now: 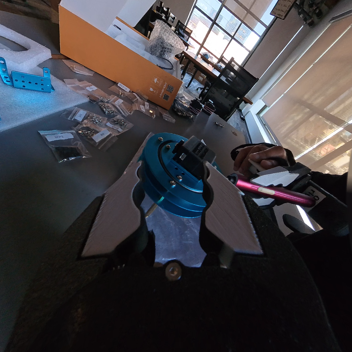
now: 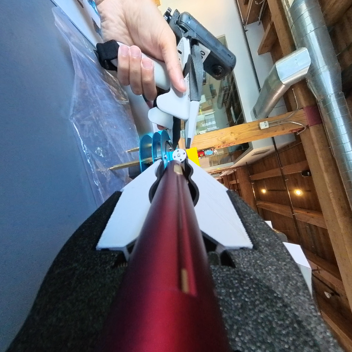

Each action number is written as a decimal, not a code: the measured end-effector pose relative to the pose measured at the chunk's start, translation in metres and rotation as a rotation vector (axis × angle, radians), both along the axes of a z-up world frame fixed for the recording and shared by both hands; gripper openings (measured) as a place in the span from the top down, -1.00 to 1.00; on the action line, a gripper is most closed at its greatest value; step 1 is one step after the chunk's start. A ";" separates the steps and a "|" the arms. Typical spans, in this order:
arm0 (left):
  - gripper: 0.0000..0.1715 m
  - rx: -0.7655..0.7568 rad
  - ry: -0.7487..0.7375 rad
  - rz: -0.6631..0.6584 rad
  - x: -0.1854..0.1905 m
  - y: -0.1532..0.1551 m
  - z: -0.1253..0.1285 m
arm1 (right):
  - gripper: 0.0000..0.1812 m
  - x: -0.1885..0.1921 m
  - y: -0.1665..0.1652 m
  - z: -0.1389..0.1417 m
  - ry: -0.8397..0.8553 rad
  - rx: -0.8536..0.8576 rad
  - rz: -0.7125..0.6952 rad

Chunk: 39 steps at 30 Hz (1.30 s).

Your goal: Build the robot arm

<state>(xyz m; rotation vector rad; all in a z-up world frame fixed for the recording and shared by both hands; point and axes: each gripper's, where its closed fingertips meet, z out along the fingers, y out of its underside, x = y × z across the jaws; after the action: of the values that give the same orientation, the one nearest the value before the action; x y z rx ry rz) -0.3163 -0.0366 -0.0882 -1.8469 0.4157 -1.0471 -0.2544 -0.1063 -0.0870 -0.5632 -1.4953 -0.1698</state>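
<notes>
Grey bench [image 1: 47, 190] in a bright workshop, tall windows [image 1: 224, 32] at the back, and it is busy with kit. An orange cardboard box [image 1: 118, 62] sits at the far side with a bubble-wrapped bundle [image 1: 163, 38] poking out of it. Small clear bags of screws [image 1: 91, 125] are scattered in front of it, and blue metal brackets [image 1: 30, 80] stand on white foam sheet [image 1: 38, 95] off to the left.

Front and centre, the left gripper [image 1: 172, 171] has its fingers [image 1: 122, 205] apart on either side of a blue round assembly [image 1: 171, 182], a stack of discs with a black servo block [image 1: 194, 156] mounted on top. The right-hand finger is up against the black block, the left one sits beside the disc rim; whether they truly pinch it, I cannot tell. A clear plastic bag [image 1: 175, 238] lies under the assembly.

Over on the right, the right gripper [image 2: 174, 168] is clamped on a red pen-shaped screwdriver [image 2: 171, 247], fingers closed around its barrel. Its tip sits right at the assembly [image 2: 152, 150], at a small silver round hub [image 2: 178, 155]. Brass standoffs [image 2: 123, 166] stick out from the discs toward the bench. In the right wrist view, a hand [image 2: 137, 47] grips the left gripper's white handle [image 2: 162, 76].
</notes>
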 end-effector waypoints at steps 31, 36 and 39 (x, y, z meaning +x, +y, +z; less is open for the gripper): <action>0.31 0.043 0.036 0.026 -0.001 -0.002 0.005 | 0.77 0.002 0.002 0.003 0.015 0.027 -0.021; 0.19 0.165 0.190 0.086 -0.004 -0.003 0.009 | 0.77 0.003 0.001 0.004 0.026 0.001 -0.008; 0.16 0.337 0.364 0.119 0.002 -0.010 0.017 | 0.77 0.007 0.001 0.012 0.076 -0.076 0.022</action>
<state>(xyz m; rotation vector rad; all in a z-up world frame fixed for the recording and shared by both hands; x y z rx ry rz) -0.3148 -0.0463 -0.0715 -1.7287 0.6454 -0.5195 -0.2473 -0.1051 -0.0749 -0.6078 -1.4380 -0.0740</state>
